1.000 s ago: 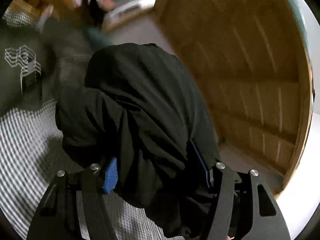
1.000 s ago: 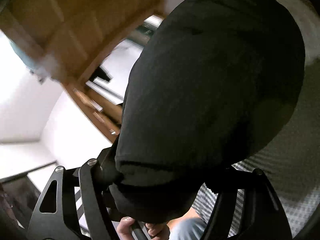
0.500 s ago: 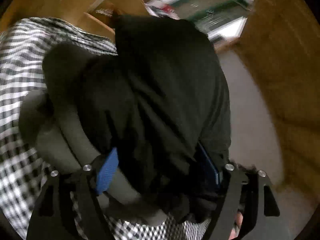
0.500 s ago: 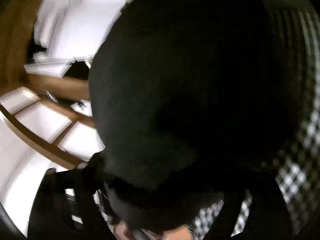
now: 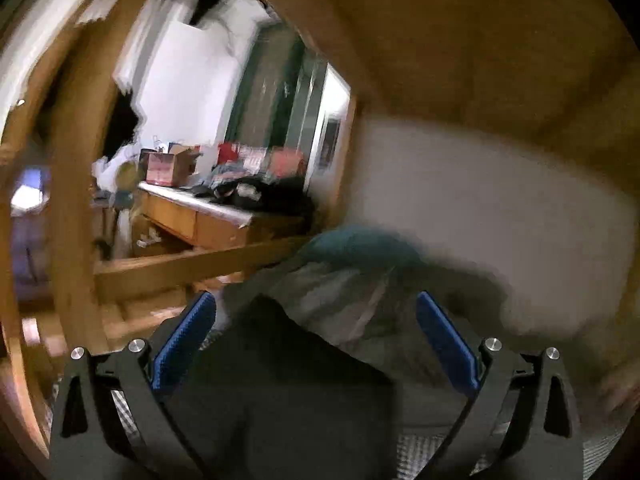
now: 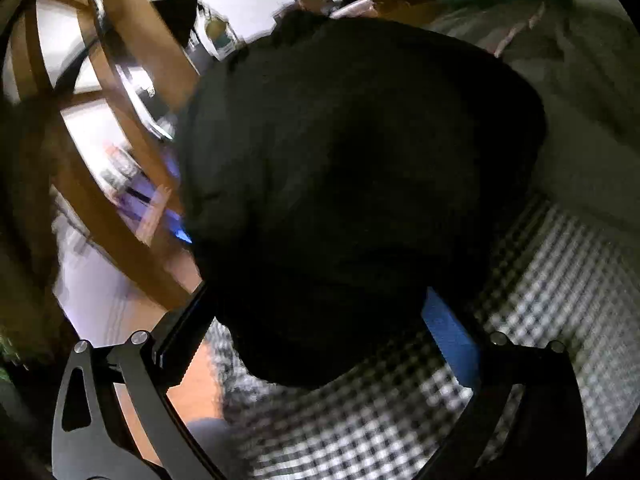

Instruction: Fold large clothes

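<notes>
Letting go of the black garment (image 6: pixel 352 184): lying bunched on the checked bed cover (image 6: pixel 540 320), between both tools. Left tool (image 5: pixel 316 336) and right tool (image 6: pixel 320 320) opening, pads clear of cloth. Draw both straight back without snagging folds

Dim, warm light; motion-blurred; fisheye-warped, dark-cornered edges.
</notes>
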Demonstrator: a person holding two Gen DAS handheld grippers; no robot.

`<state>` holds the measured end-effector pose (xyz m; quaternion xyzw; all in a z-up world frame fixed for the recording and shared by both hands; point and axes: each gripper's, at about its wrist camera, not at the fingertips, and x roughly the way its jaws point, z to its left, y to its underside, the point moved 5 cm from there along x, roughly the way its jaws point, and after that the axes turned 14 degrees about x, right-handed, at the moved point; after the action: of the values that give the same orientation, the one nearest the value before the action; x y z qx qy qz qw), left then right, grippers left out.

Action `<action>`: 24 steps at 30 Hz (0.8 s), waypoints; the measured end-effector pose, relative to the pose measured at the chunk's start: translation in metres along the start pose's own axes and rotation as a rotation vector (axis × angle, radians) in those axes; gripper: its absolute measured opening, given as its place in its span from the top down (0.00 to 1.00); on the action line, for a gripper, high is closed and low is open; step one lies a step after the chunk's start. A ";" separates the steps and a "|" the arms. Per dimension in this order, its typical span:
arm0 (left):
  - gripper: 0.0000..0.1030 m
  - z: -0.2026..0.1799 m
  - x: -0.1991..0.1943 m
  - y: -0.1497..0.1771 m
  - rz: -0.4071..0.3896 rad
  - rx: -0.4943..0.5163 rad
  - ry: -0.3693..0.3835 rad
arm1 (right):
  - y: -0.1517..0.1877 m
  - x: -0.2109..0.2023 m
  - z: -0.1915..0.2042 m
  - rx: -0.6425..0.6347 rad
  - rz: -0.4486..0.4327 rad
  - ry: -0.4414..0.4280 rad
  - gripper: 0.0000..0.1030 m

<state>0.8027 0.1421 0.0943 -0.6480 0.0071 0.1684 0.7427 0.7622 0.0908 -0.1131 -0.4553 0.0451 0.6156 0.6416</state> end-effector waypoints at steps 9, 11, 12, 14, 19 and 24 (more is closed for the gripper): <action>0.04 0.053 0.180 0.113 0.667 0.147 0.028 | -0.048 -0.016 0.036 -0.105 -0.222 0.246 0.03; 0.04 0.056 0.182 0.122 0.686 0.106 0.075 | -0.056 0.021 0.012 0.022 -0.077 0.215 0.02; 0.04 0.051 0.185 0.126 0.694 0.115 0.083 | -0.059 0.034 0.003 0.079 -0.017 0.186 0.02; 0.04 0.046 0.198 0.139 0.717 0.138 0.094 | -0.063 0.044 0.001 0.067 0.025 0.208 0.02; 0.04 0.034 0.224 0.158 0.725 0.179 0.073 | -0.048 0.060 -0.014 0.059 0.043 0.283 0.02; 0.04 0.033 0.203 0.140 0.684 0.222 0.036 | -0.041 0.051 -0.025 0.123 -0.012 0.251 0.02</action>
<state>0.9508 0.2372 -0.0808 -0.5264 0.2546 0.3939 0.7091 0.8215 0.1199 -0.1373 -0.4890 0.1599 0.5461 0.6611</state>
